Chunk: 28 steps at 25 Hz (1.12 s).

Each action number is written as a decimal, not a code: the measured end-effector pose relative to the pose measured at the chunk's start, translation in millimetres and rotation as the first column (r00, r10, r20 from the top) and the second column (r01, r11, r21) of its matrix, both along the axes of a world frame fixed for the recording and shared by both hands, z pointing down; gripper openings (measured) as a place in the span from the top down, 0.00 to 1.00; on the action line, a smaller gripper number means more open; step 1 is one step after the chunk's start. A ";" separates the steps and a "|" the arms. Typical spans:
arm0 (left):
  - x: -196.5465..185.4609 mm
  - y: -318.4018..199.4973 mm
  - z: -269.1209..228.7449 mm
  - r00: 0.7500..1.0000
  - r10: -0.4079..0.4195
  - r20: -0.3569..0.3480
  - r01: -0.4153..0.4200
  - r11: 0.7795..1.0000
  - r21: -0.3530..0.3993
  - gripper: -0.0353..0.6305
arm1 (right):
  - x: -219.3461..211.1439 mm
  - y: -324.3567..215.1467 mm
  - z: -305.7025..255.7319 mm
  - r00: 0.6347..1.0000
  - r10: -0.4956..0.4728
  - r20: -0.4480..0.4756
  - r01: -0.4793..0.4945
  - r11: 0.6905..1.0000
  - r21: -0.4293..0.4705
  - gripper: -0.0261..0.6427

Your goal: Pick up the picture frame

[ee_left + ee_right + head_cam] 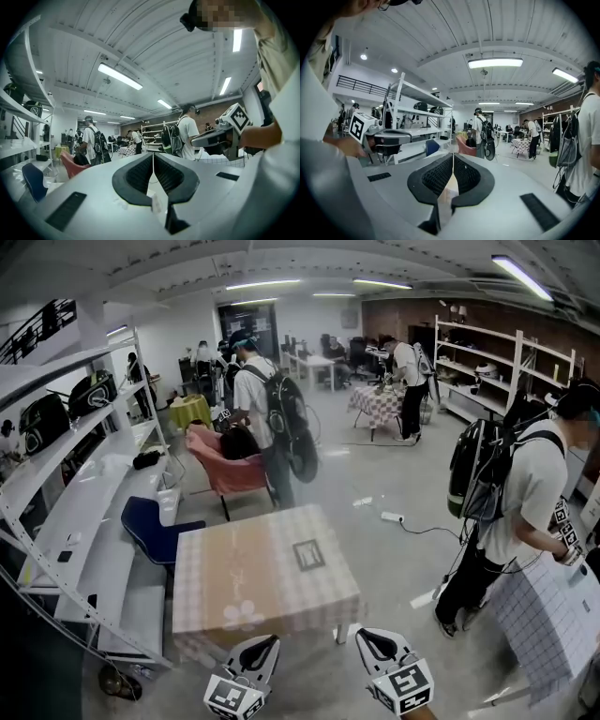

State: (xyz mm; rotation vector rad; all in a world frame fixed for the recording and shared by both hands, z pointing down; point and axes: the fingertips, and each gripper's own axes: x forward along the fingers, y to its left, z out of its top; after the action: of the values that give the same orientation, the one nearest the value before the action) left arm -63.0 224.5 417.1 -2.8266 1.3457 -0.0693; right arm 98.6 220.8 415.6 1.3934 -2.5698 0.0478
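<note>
1. A small square picture frame with a dark border (308, 554) sits on a table covered with a pale pink and white checked cloth (234, 582). It is on the right half of the tabletop, towards the far edge.
2. The left gripper (265, 645) hangs just off the table's near edge, apart from the cloth. Its own view shows the black ribbed jaws pressed together with nothing between them.
3. The right gripper (367, 638) is beside it to the right, off the table's near right corner. Its jaws are also closed tip to tip and empty.
4. Both grippers are well apart from the frame.
5. A blue chair (150, 529) stands at the table's left, next to long white shelving (84, 521).
6. A pink chair (225, 470) stands beyond the table, with a person carrying a black backpack (267, 418) beside it.
7. Another person wearing a backpack (516, 493) stands at the right.
8. A white power strip (392, 517) lies on the grey floor between that person and the table.
</note>
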 end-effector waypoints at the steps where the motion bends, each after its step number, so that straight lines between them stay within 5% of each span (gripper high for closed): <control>1: 3.5 -9.2 0.7 1.000 -0.008 0.001 0.008 1.000 -0.001 0.92 | 2.9 -9.5 0.4 1.000 -0.008 0.001 0.008 1.000 -0.001 0.92; 14: 28.2 -95.2 -3.2 0.998 -0.061 0.025 0.061 0.998 -0.003 0.92 | 27.0 -100.8 10.5 0.998 -0.054 0.022 0.054 0.998 -0.024 0.92; 28: -0.2 -237.2 13.7 0.999 0.036 -0.030 -0.036 0.999 -0.010 0.92 | -5.4 -223.2 22.5 0.999 0.044 -0.016 -0.045 0.998 -0.038 0.92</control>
State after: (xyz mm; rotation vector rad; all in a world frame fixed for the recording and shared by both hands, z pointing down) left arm -63.1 -12.7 430.8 -2.8705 1.3033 -0.0340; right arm 93.3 -2.4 438.1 1.4315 -2.5121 0.0926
